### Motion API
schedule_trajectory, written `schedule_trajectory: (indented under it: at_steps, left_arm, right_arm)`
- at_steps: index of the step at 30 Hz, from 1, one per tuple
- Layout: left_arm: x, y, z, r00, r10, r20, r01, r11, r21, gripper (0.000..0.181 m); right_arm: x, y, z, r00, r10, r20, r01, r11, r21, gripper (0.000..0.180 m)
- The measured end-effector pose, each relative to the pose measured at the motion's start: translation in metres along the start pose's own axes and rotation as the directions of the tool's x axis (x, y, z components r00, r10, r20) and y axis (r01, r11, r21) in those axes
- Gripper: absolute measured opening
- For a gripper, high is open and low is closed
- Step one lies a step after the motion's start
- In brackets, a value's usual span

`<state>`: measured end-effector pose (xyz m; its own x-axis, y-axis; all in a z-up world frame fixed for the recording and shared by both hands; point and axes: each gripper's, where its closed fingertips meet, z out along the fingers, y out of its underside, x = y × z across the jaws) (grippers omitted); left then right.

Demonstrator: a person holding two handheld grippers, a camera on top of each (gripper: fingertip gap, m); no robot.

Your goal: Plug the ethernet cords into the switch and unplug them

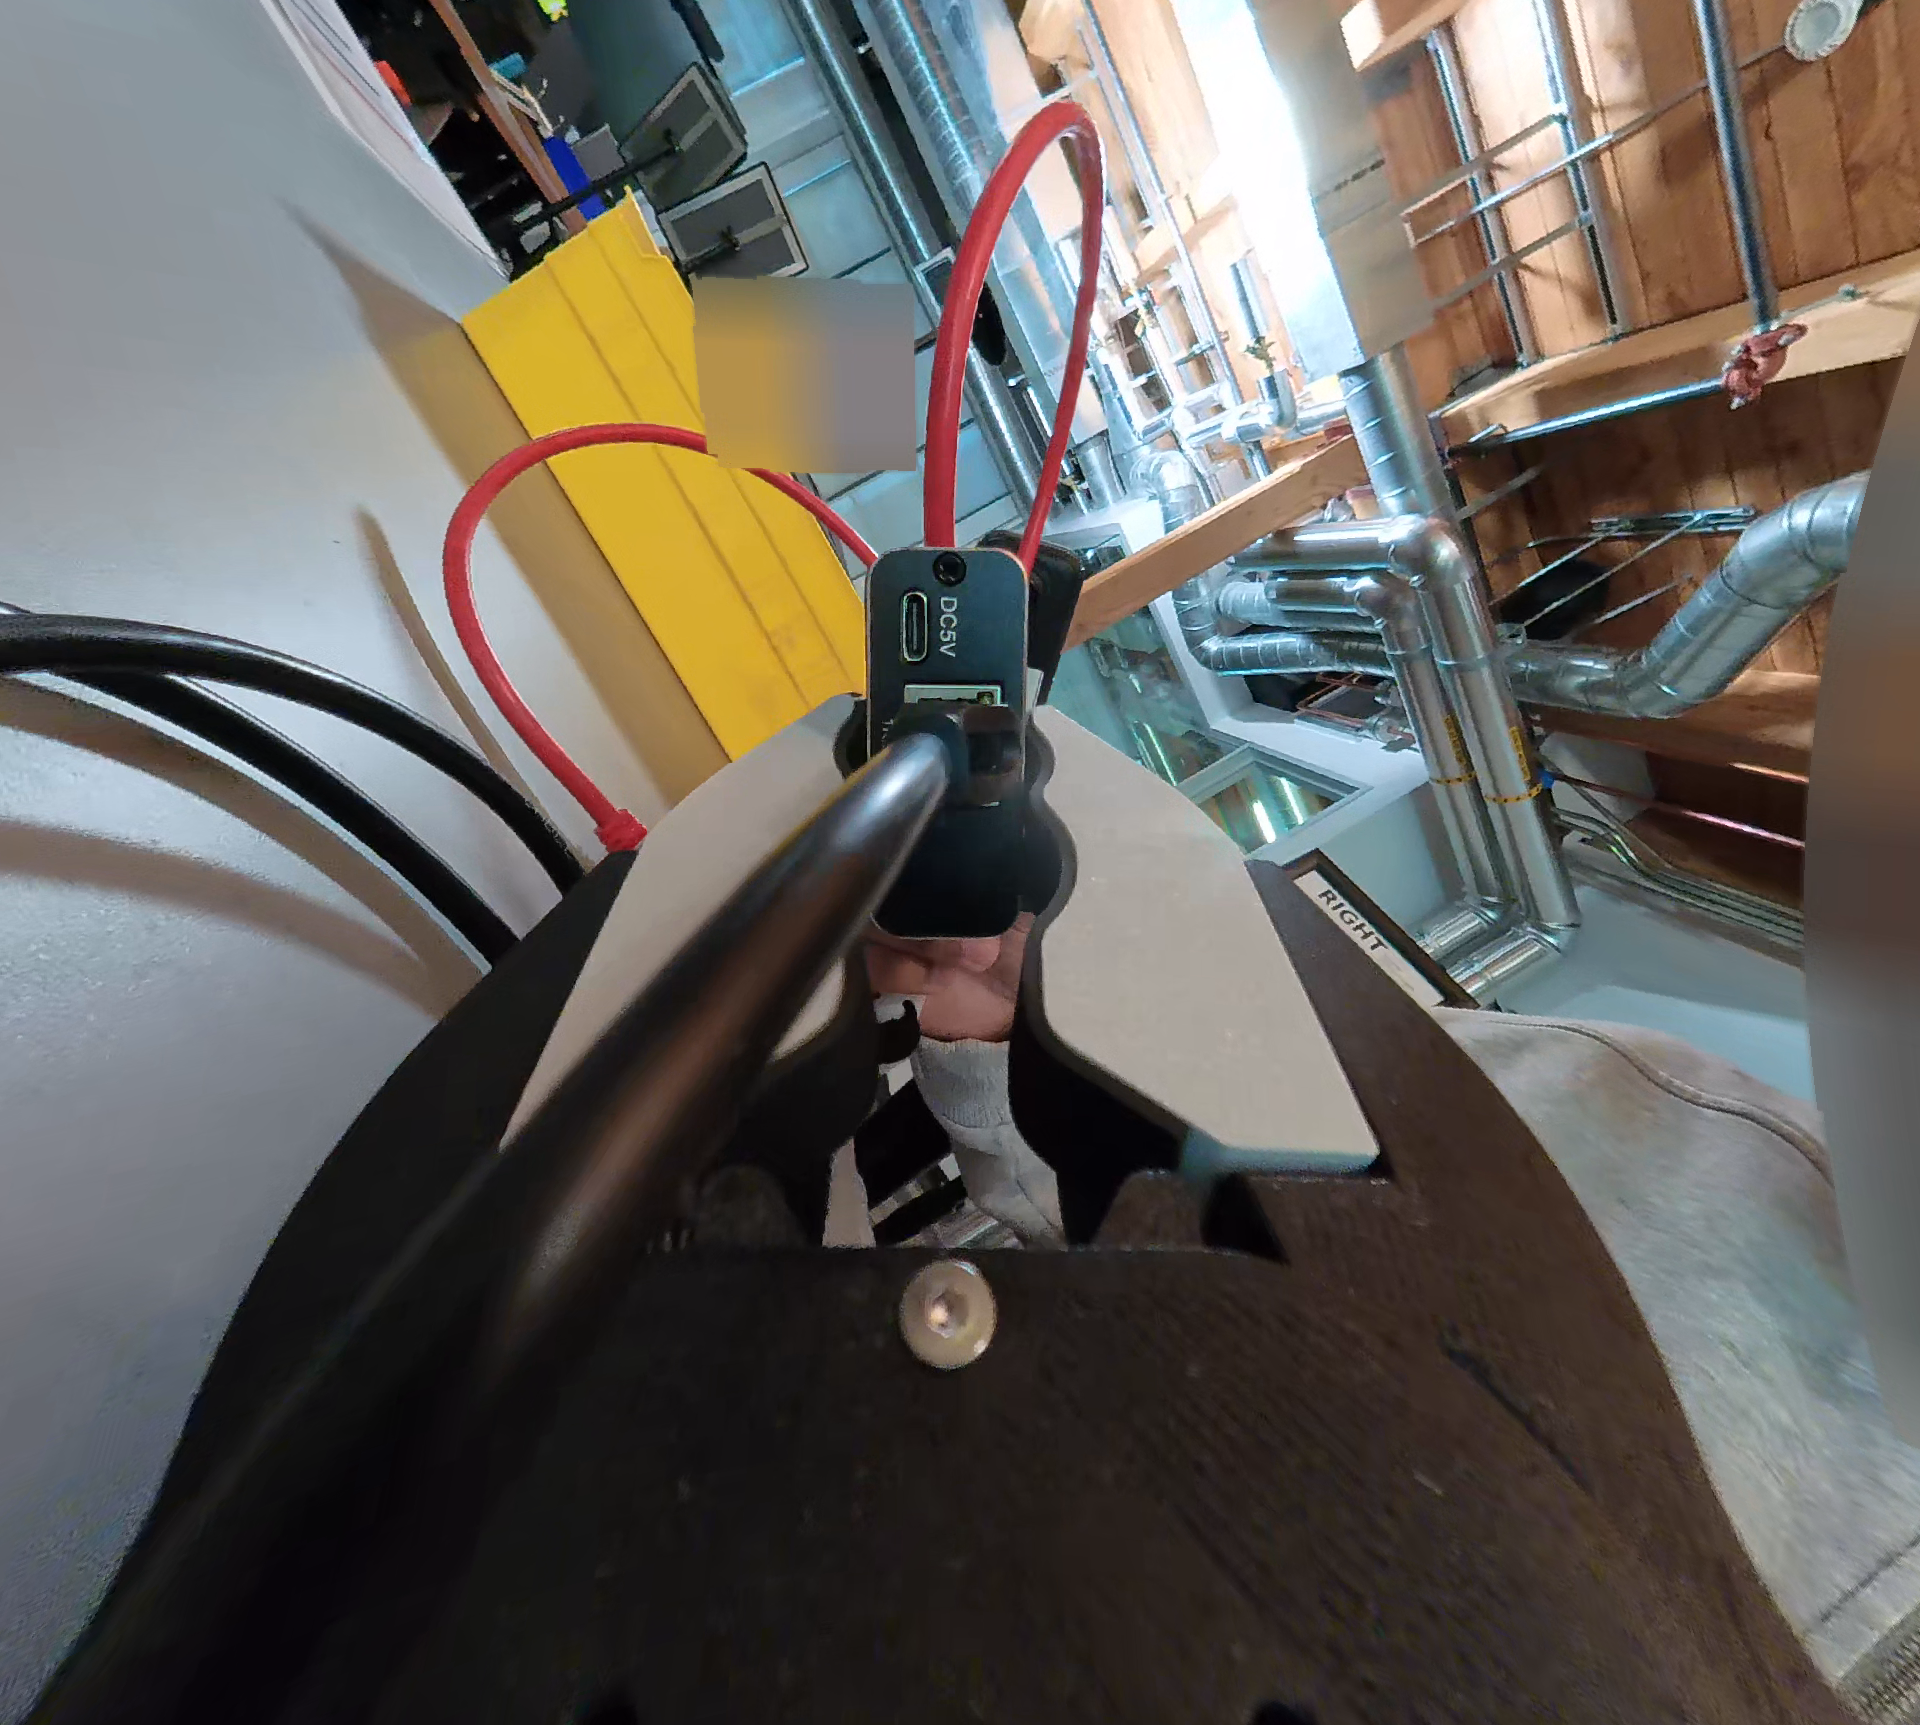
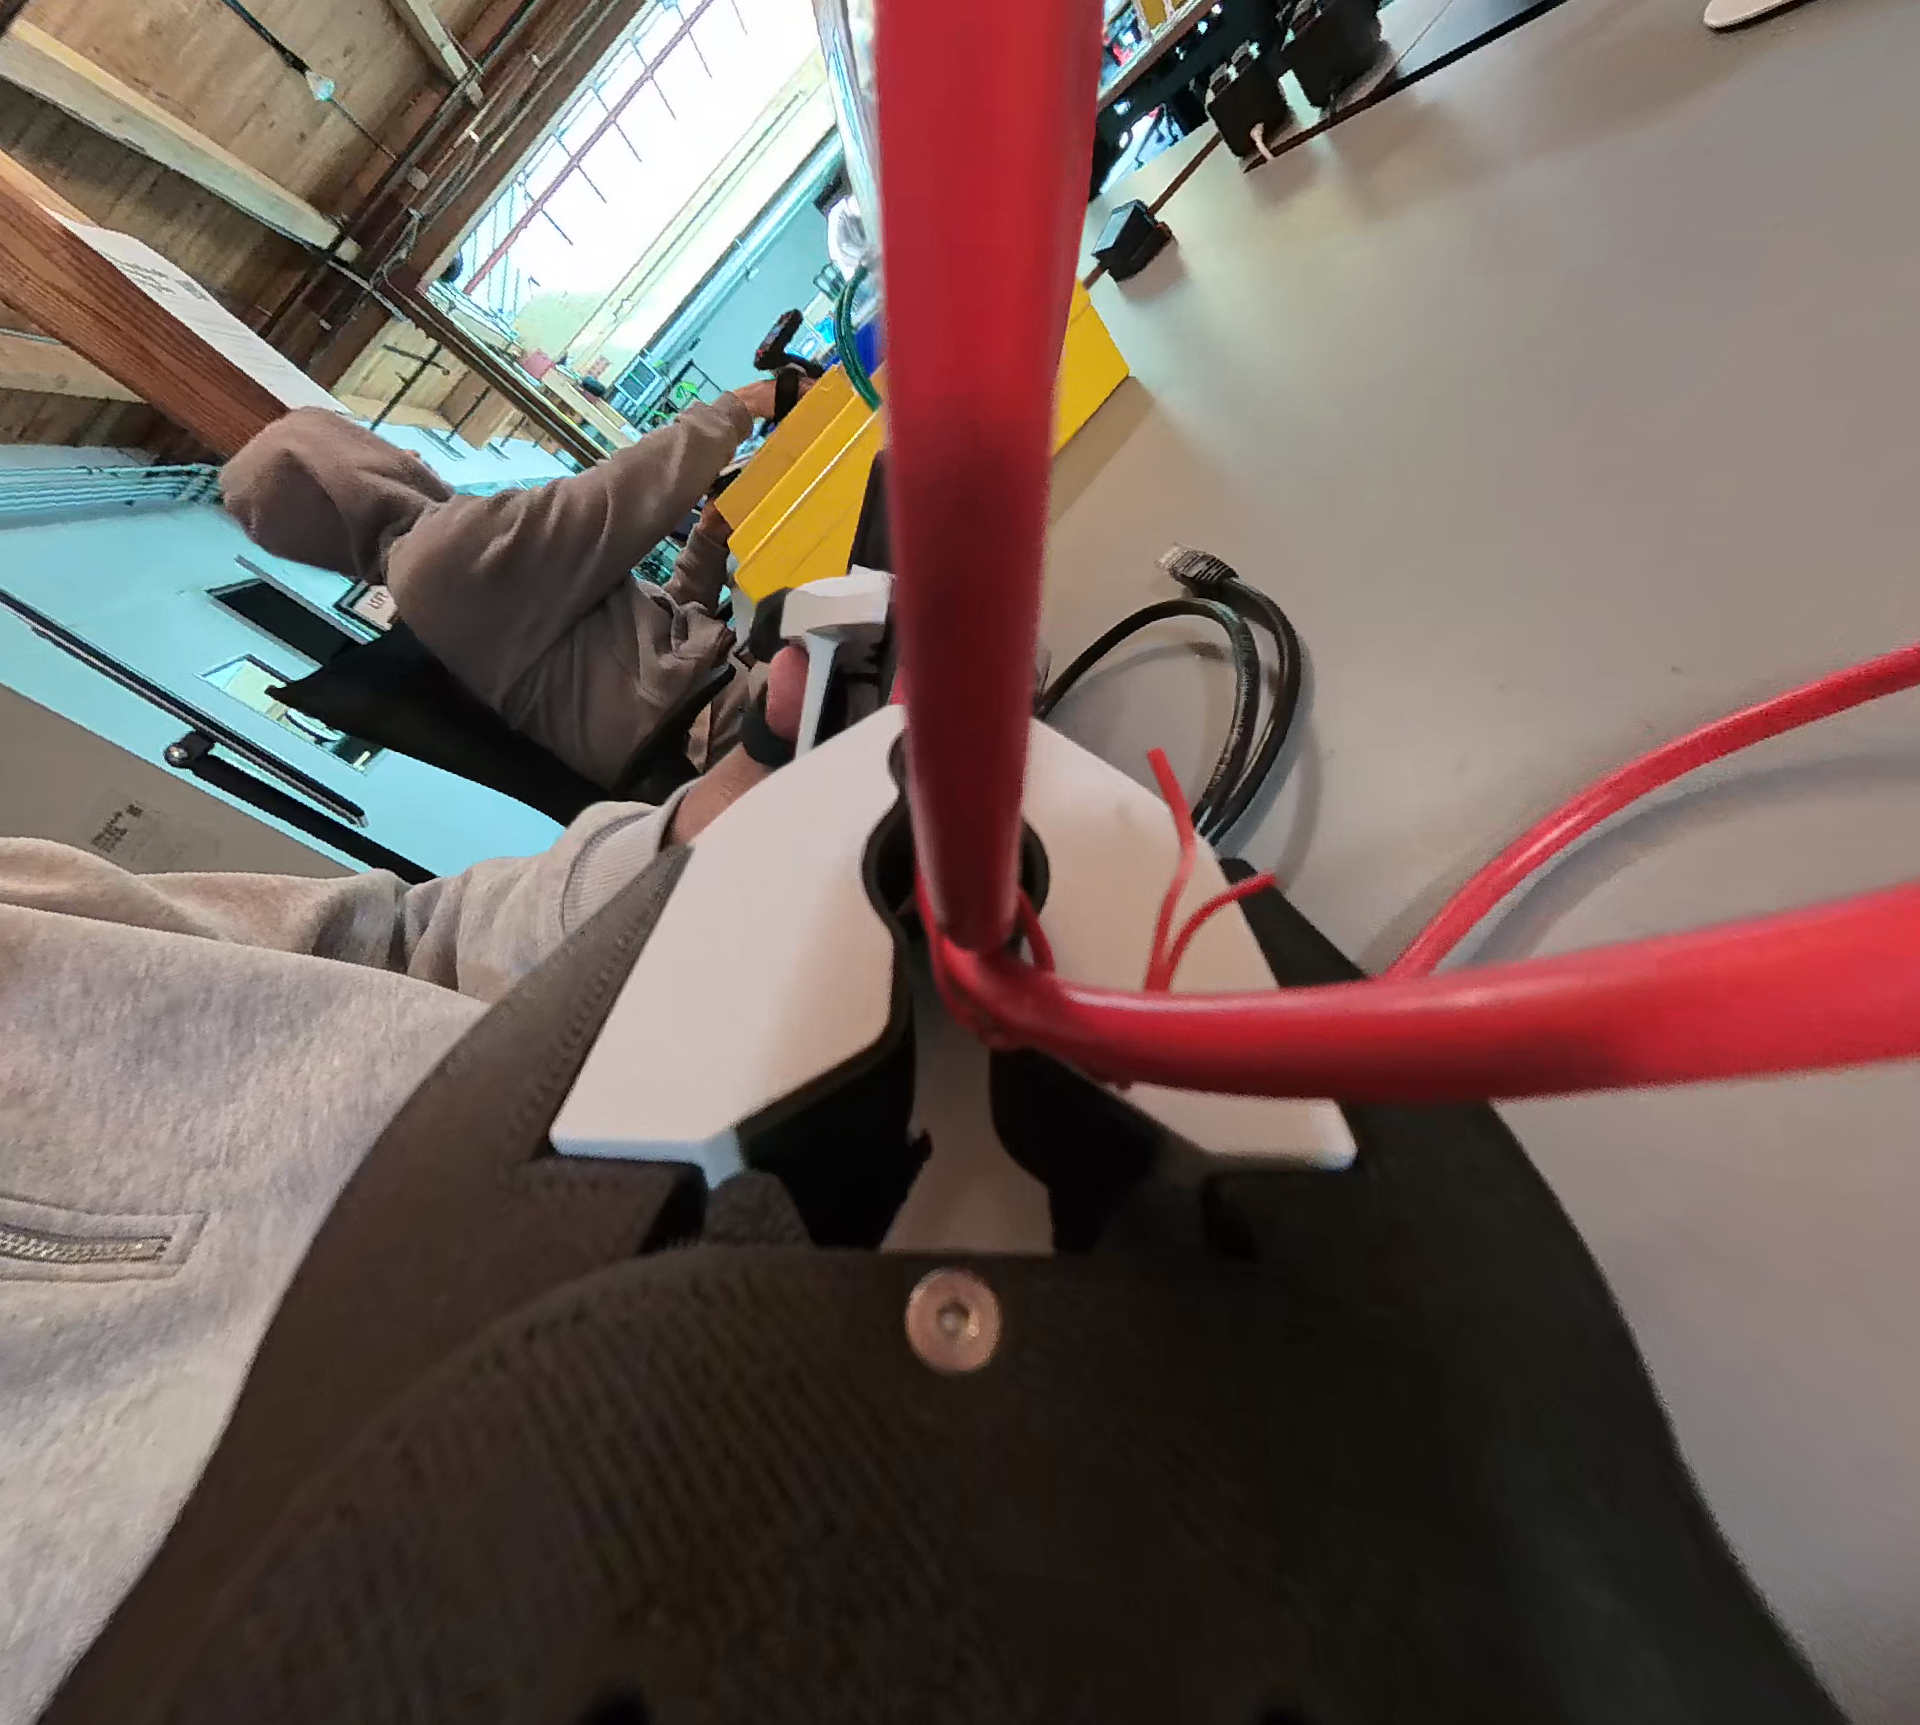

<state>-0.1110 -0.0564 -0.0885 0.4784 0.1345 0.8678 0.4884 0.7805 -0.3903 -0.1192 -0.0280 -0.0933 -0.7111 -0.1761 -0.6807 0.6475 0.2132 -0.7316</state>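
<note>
In the left wrist view my left gripper [image 1: 951, 802] is shut on a small black switch [image 1: 945, 626], held upright between the white fingers [image 1: 1153, 906]. A black ethernet cord [image 1: 665, 1031] runs from the lower left into a port on the switch's near face. A red ethernet cord [image 1: 1049, 148] loops up behind the switch. In the right wrist view my right gripper [image 2: 961, 886] is shut on the red cord [image 2: 977, 325], which rises past the lens and bends off to the right. Red ties [image 2: 1174, 906] bind it at the fingers.
A grey table [image 2: 1558, 428] carries yellow bins [image 2: 821, 512], a coiled black cord with a free plug [image 2: 1195, 569] and a small black box [image 2: 1127, 236]. A person in a grey hoodie [image 2: 499, 563] sits to the left. More black cable [image 1: 312, 740] lies at the left.
</note>
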Motion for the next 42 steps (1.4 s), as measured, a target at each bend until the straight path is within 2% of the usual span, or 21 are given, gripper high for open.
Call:
schedule_trajectory:
  at_steps: [14,19,22,24,28,32,36,40,42]
  left_arm:
    - [-0.002,0.005,0.002,0.999,0.026,0.023,-0.025,0.999,-0.039,0.026]
    - [0.001,-0.005,-0.001,0.998,-0.057,-0.032,0.057,0.998,0.001,0.025]
    - [0.0,-0.008,-0.003,0.998,-0.051,-0.025,0.051,0.998,0.023,0.025]
    - [0.0,-0.013,-0.006,0.999,-0.043,-0.021,0.044,0.998,0.046,0.025]
    - [-0.001,-0.032,-0.018,1.0,-0.024,-0.004,0.024,0.993,0.115,0.024]
    - [-0.012,-0.04,-0.029,0.996,0.006,0.09,-0.016,0.994,0.111,0.024]
    - [-0.02,-0.03,-0.026,0.984,0.042,0.173,-0.044,0.999,0.008,0.024]
    - [-0.029,-0.01,-0.021,0.97,0.054,0.237,-0.02,0.99,-0.142,0.025]
    - [-0.032,-0.001,-0.019,0.966,0.06,0.253,-0.007,0.979,-0.204,0.025]
  right_arm:
    - [0.003,0.003,0.0,0.999,0.039,0.006,-0.039,0.999,-0.007,0.011]
    - [-0.004,-0.004,0.005,0.99,0.123,0.075,-0.126,0.991,0.036,0.012]
    - [0.0,-0.004,0.008,0.985,0.158,0.073,-0.162,0.986,0.049,0.014]
    - [0.003,-0.003,0.007,0.983,0.172,0.069,-0.175,0.984,0.043,0.025]
    - [0.008,-0.003,0.0,0.986,0.159,0.048,-0.16,0.987,0.014,0.022]
    - [0.007,-0.015,-0.009,0.999,0.053,0.006,-0.053,0.998,0.045,0.02]
    - [-0.006,-0.032,-0.018,0.979,-0.194,-0.067,0.199,0.976,0.088,0.014]
    - [-0.008,-0.036,-0.02,0.865,-0.462,-0.198,0.473,0.881,0.013,0.021]
    - [-0.007,-0.032,-0.018,0.807,-0.543,-0.232,0.549,0.834,-0.044,0.026]
